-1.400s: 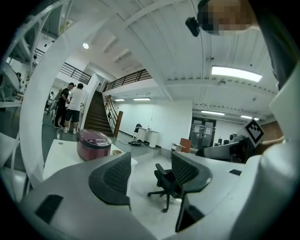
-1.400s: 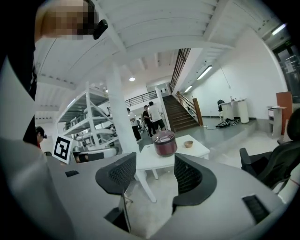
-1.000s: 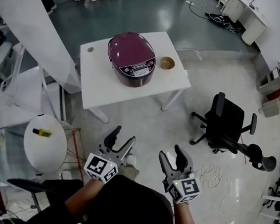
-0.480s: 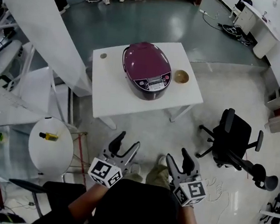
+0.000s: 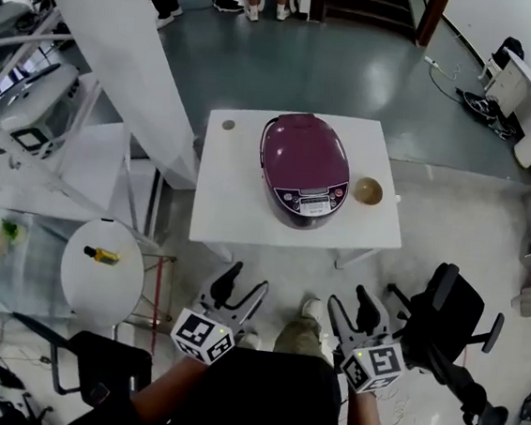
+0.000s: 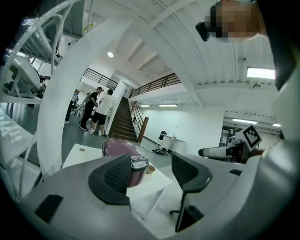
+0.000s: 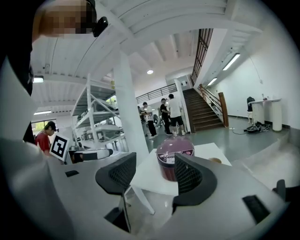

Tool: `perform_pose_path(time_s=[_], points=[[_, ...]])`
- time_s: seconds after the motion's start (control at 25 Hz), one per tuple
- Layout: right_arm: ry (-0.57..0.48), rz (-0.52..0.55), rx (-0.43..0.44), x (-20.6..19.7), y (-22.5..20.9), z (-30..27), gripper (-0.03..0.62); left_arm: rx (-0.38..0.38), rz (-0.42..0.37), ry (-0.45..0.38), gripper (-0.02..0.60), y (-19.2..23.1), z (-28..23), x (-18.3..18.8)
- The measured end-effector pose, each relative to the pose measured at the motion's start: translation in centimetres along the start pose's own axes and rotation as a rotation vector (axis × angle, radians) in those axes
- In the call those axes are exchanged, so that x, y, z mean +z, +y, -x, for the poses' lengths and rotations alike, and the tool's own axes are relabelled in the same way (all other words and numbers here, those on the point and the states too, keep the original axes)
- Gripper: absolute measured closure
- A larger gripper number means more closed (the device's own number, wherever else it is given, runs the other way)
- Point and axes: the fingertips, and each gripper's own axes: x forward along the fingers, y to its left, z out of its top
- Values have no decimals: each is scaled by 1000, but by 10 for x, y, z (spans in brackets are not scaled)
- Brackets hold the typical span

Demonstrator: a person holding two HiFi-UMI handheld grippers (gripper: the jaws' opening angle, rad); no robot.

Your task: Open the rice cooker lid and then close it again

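Note:
A purple rice cooker (image 5: 306, 169) with its lid down stands on a white table (image 5: 238, 204), its control panel facing me. It also shows far off between the jaws as the rice cooker (image 6: 126, 159) in the left gripper view and the rice cooker (image 7: 174, 157) in the right gripper view. My left gripper (image 5: 243, 285) and right gripper (image 5: 353, 305) are held low, well short of the table, both open with nothing between the jaws.
A small brown bowl (image 5: 368, 190) sits right of the cooker. A black office chair (image 5: 443, 320) stands at my right, a round white side table (image 5: 105, 261) with a yellow bottle (image 5: 104, 256) at my left. A white pillar (image 5: 122, 50) rises left of the table. People stand near the stairs (image 7: 164, 115).
The table and cooker have shifted right and nearer in the head view as I walk toward them. Both grippers stay open and held in front of me.

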Motion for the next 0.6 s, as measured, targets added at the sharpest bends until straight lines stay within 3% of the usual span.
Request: perform_pose_path(time_s=[0.12, 0.44, 0.6], points=[[32, 79, 68, 16, -25, -31, 370, 37, 7, -22, 333, 1, -34, 12], [38, 109, 228, 61, -76, -98, 370, 138, 13, -115, 333, 9, -109, 62], [63, 87, 267, 59, -101, -117, 370, 170, 13, -77, 333, 13, -135, 60]])
